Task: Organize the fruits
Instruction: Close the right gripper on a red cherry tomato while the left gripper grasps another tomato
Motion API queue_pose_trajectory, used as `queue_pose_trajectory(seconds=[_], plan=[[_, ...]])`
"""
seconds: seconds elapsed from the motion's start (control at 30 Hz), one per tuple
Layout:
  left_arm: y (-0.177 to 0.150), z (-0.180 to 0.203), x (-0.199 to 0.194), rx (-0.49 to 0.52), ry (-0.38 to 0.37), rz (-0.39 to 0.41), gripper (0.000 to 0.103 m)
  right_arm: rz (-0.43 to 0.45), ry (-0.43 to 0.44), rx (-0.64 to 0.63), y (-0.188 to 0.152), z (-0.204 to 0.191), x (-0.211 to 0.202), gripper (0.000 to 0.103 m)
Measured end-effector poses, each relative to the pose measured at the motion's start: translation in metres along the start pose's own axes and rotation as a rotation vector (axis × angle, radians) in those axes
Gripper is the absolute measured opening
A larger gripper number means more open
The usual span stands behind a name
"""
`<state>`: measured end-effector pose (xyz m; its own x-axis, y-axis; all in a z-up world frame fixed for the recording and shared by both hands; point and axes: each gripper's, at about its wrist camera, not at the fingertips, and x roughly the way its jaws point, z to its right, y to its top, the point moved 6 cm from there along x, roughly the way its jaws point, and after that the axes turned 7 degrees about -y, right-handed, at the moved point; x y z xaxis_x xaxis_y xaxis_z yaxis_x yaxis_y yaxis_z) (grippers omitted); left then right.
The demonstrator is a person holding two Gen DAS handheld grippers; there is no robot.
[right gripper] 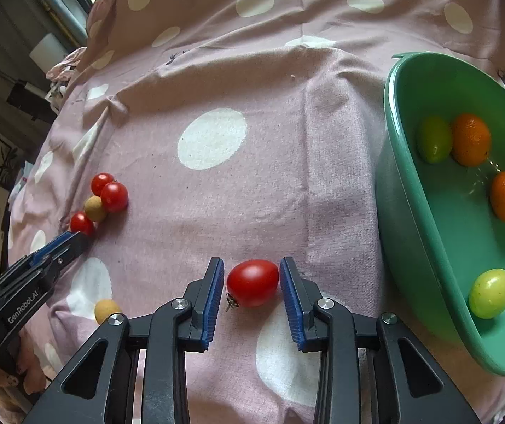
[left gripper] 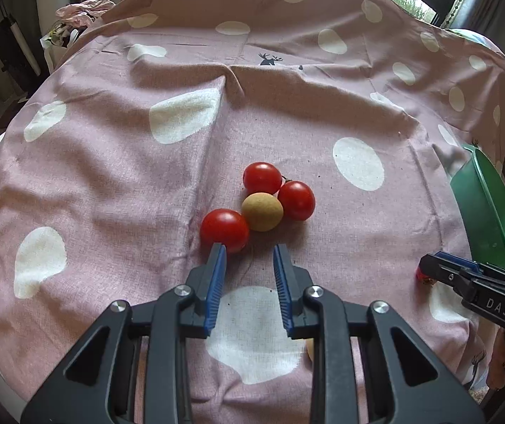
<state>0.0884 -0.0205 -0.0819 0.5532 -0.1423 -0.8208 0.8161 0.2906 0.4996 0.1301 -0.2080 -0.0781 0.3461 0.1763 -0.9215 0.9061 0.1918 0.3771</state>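
Note:
In the left wrist view three red cherry tomatoes (left gripper: 225,229) and a tan round fruit (left gripper: 262,211) sit clustered on the pink cloth. My left gripper (left gripper: 249,251) is open and empty just in front of them, its left fingertip touching the nearest tomato. In the right wrist view my right gripper (right gripper: 251,265) is open around a red tomato (right gripper: 252,282) lying on the cloth, the pads close to its sides. A green bowl (right gripper: 399,190) at right holds two orange fruits (right gripper: 471,139) and two green ones (right gripper: 491,293).
The pink dotted cloth (left gripper: 181,116) covers the table and rises in folds at the back. Another tan fruit (right gripper: 106,311) lies near the front left in the right wrist view. The cluster also shows there (right gripper: 114,196). Room clutter stands beyond the left edge.

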Motion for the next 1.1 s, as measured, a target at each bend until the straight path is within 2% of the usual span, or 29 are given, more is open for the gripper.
queue_pose_trajectory(seconds=[0.3,0.67,0.83,1.1], plan=[[0.007,0.001,-0.003,-0.038,-0.043,0.024,0.028,-0.016,-0.013,-0.025,-0.002,-0.006,0.007,0.033],[0.021,-0.007,-0.003,-0.097,-0.046,0.058,0.028,0.007,0.01,-0.012,0.002,-0.001,-0.001,0.03],[0.022,-0.013,0.002,-0.1,-0.018,0.049,0.027,0.01,0.018,0.003,0.003,0.002,-0.003,0.03],[0.021,-0.014,0.011,-0.12,-0.033,0.025,0.026,0.009,0.025,0.007,0.003,0.002,-0.004,0.03]])
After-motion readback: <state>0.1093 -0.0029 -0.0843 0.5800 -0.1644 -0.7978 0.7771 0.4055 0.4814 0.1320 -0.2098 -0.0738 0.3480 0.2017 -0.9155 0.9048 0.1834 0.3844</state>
